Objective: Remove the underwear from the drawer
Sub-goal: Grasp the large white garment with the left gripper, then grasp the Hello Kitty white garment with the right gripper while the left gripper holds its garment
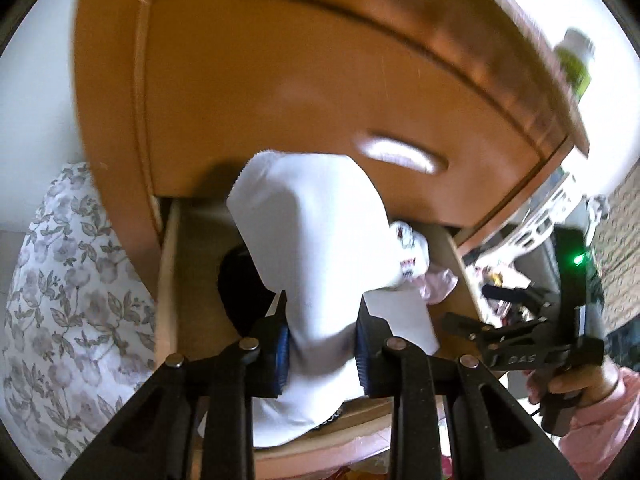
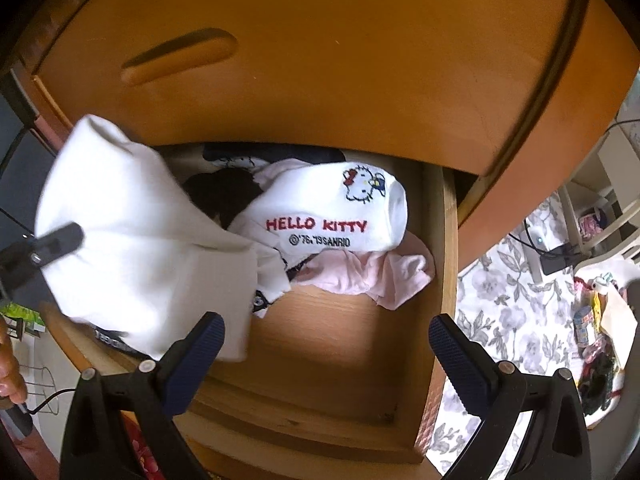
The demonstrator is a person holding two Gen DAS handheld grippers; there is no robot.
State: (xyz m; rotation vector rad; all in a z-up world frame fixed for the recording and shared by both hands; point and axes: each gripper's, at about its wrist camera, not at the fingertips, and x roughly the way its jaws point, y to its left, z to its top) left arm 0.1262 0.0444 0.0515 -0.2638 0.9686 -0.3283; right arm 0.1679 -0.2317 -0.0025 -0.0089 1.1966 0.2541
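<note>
My left gripper is shut on a plain white piece of underwear, which stands up between the blue pads above the open wooden drawer. From the right wrist view the same white underwear hangs at the left with one left finger pressed on it. My right gripper stands open over the drawer's bare floor, holding nothing. In the drawer lie a white Hello Kitty garment, a pink garment and a black one.
A shut drawer front with a handle groove sits right above the open drawer. A floral cloth lies left of the cabinet in the left wrist view. Small items clutter the floor at the right. A green bottle stands on top.
</note>
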